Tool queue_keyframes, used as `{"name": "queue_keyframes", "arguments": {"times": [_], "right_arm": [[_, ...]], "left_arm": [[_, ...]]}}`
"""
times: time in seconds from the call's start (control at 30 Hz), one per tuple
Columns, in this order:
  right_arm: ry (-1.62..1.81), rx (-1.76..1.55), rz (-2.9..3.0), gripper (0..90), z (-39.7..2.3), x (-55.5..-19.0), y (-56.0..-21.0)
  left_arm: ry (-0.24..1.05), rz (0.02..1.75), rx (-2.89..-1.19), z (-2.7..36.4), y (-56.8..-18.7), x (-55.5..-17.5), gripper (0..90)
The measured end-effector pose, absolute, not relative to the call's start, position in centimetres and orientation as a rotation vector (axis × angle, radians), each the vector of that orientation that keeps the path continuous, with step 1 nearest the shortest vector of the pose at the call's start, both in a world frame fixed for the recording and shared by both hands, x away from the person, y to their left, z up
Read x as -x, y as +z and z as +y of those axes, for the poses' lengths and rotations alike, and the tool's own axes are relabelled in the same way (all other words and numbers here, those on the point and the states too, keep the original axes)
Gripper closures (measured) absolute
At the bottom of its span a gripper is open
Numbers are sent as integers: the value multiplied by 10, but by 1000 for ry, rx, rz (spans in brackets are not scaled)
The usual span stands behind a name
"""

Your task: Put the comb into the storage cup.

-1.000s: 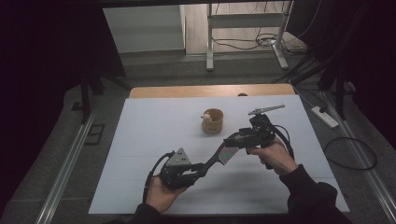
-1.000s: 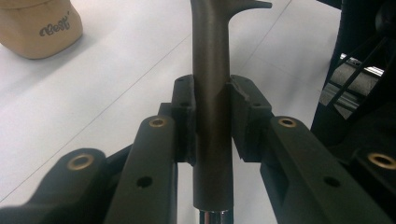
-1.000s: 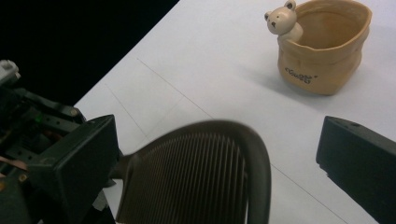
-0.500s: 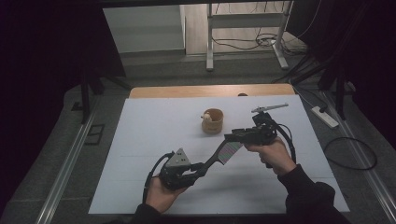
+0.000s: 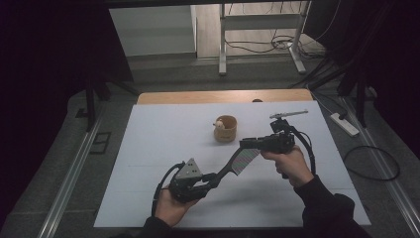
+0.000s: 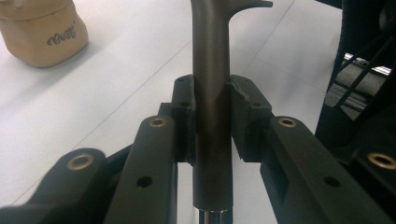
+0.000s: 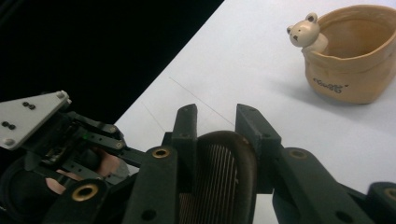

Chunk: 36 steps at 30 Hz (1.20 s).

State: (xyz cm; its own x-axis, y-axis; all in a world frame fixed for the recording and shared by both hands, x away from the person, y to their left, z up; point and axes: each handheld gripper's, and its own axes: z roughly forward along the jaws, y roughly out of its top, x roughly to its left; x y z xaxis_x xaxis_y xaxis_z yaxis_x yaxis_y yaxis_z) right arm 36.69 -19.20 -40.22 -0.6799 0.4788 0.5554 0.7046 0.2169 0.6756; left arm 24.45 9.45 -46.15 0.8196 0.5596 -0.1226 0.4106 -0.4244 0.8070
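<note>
A dark hairbrush [image 5: 238, 161] hangs in the air between my two grippers, above the white tabletop [image 5: 148, 144]. My left gripper [image 5: 212, 177] is shut on its handle [image 6: 211, 93], which runs up between the pads [image 6: 184, 116]. My right gripper [image 5: 247, 144] has just been closing and now presses both pads on the bristled brush head [image 7: 224, 177], as the right gripper view shows [image 7: 218, 123]. A tan cup [image 5: 225, 129] with a small bear figure [image 7: 304, 30] on its rim stands on the table just behind the brush.
A wooden strip [image 5: 223, 95] borders the table's far edge. A power strip [image 5: 344, 124] and cables lie on the floor at the right. Metal frame legs [image 5: 223, 44] stand beyond the table. The left gripper and its grey plate [image 7: 28, 114] sit near in the right gripper view.
The right gripper's jaws have closed onto the brush head. Both hands have stayed where they were.
</note>
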Motion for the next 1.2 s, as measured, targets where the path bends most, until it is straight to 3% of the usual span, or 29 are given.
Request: {"name": "queue_keyframes", "arguments": {"times": [0.47,0.77,1.2], "right_arm": [[-1403,1158,-2214,703,-194,-369,-406],[-1411,1148,-2055,821,-196,-372,-410],[-1398,1154,-2030,842,-195,-369,-408]], "left_arm": [[251,705,-2083,94,-464,-244,722],[246,699,-2109,91,-471,-248,719],[194,737,-2108,90,-477,-253,674]]}}
